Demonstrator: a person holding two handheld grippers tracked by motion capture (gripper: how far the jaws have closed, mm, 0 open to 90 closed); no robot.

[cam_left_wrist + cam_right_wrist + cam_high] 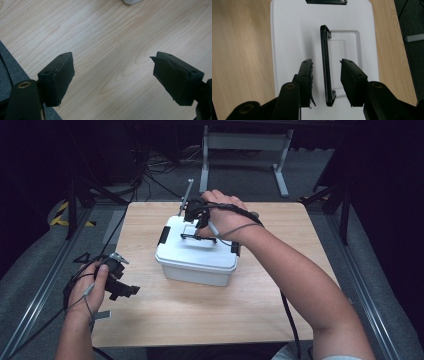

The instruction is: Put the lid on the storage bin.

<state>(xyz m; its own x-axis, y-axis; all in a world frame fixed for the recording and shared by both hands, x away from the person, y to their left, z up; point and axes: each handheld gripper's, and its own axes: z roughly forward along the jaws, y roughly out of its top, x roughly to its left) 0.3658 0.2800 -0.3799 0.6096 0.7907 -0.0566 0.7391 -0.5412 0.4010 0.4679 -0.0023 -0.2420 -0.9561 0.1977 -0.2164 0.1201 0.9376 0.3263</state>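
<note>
Right tool (325, 83) apart astride box handle (325, 57) — left tool (113, 78) apart — no legible writing.

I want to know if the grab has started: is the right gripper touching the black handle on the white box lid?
Apart. In the right gripper view the black handle stands between the open jaws of the right gripper, with white lid visible on both sides.

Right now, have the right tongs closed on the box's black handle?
No: in the right gripper view the right tongs stand open on either side of the black handle of the white box, with gaps showing on both sides.
</note>
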